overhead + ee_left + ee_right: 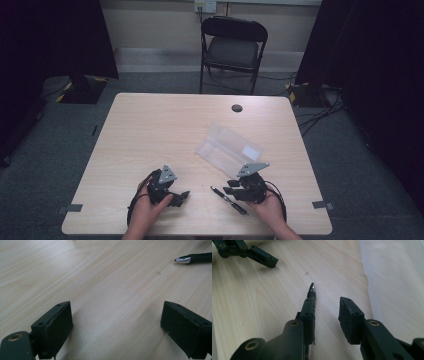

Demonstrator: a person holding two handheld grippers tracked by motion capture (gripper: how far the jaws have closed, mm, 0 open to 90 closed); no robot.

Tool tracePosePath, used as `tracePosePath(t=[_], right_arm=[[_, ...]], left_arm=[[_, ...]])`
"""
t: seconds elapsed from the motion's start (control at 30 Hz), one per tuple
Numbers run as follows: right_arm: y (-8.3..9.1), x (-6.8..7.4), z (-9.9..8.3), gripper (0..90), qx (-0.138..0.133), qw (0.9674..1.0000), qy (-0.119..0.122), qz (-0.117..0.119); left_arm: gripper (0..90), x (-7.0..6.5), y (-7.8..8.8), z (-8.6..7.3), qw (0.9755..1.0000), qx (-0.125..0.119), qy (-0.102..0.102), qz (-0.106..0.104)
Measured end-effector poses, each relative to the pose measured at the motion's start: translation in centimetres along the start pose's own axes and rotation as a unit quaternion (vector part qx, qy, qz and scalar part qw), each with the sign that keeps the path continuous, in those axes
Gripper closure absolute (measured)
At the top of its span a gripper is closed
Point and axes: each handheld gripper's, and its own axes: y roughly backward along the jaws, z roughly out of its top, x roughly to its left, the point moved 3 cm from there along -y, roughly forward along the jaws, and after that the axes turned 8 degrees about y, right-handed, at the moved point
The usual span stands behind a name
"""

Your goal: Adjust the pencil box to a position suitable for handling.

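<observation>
Nearest the work, the right gripper (325, 312) stands partly open with nothing clamped; its left jaw lies over the barrel of the pen (311, 288), while the right jaw stands clear across a gap of bare table (262, 305). Whether that left pad actually touches the barrel cannot be told from the right gripper view; the pen appears to lie flat on the wood. Its long axis runs almost parallel to the jaws, silver tip pointing away from the hand, so a grip would call for shifting sideways to bring the barrel between the pads. Beyond it, a clear plastic case (228, 148) lies open on the far right; across the table the left gripper (181, 198) rests wide open and empty, its jaws turned toward the pen's tip but farther off.
</observation>
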Motion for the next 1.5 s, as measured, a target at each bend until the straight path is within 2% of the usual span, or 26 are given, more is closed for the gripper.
tracePosePath(t=[0.53, 0.67, 0.8, 1.1, 1.3, 1.5], right_arm=[[-0.6, 1.2, -0.5, 67.4, 0.013, 0.9998, 0.007, 0.012], [-0.8, 1.6, -0.8, 69.8, 0.022, 0.9995, 0.015, 0.016], [-0.7, 1.8, -1.3, 76.0, 0.034, 0.9991, 0.018, 0.015], [-0.7, 1.6, -1.3, 79.0, 0.039, 0.999, 0.014, 0.016], [-0.8, 0.7, -1.3, 79.0, 0.035, 0.9992, 0.016, 0.009], [-1.2, 0.1, -1.0, 77.4, 0.032, 0.9993, 0.012, 0.013]], left_arm=[[10.0, 0.0, 0.0, 0.0, 1.0, 0.0, 0.0, 0.0], [10.1, 0.0, 0.0, 0.0, 1.0, 0.0, 0.0, 0.0], [10.0, 0.0, 0.0, 0.0, 1.0, 0.0, 0.0, 0.0], [10.0, 0.0, 0.0, 0.0, 1.0, 0.0, 0.0, 0.0], [10.0, 0.0, 0.0, 0.0, 1.0, 0.0, 0.0, 0.0], [10.0, 0.0, 0.0, 0.0, 1.0, 0.0, 0.0, 0.0]])
